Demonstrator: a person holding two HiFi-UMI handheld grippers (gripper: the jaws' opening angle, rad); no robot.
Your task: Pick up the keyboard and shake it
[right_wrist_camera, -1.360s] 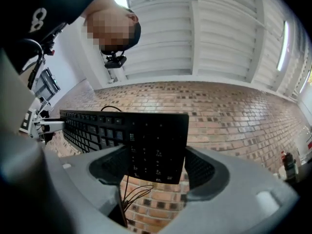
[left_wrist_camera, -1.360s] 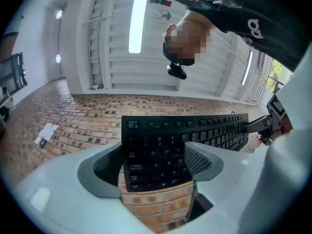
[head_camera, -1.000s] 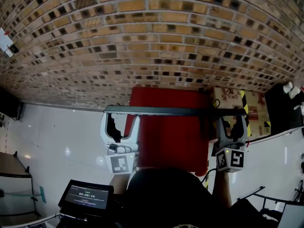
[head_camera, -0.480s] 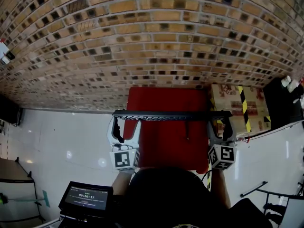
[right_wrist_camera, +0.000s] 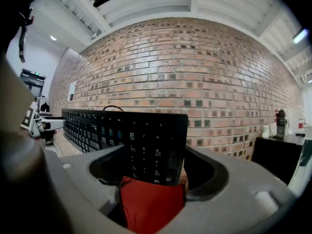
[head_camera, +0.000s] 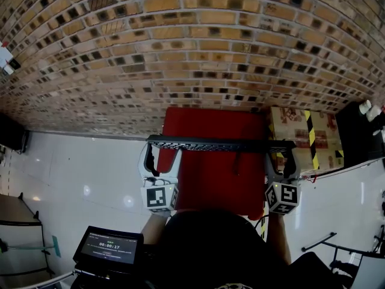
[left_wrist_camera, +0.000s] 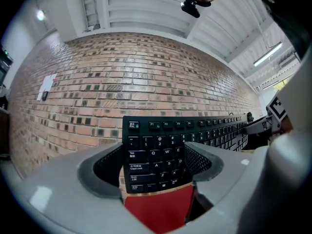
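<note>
Head view: left tongs (head_camera: 161, 152), right tongs (head_camera: 281, 155) wide, each clamping keyboard (head_camera: 219, 143) end.

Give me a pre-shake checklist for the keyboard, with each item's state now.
1. Left gripper shut on the keyboard's left end: ok.
2. Right gripper shut on the number-pad end: ok.
3. Keyboard held off the red surface: ok.
4. Keyboard level end to end: ok.
5. Cable free to swing: cannot tell, its far end is hidden.
</note>
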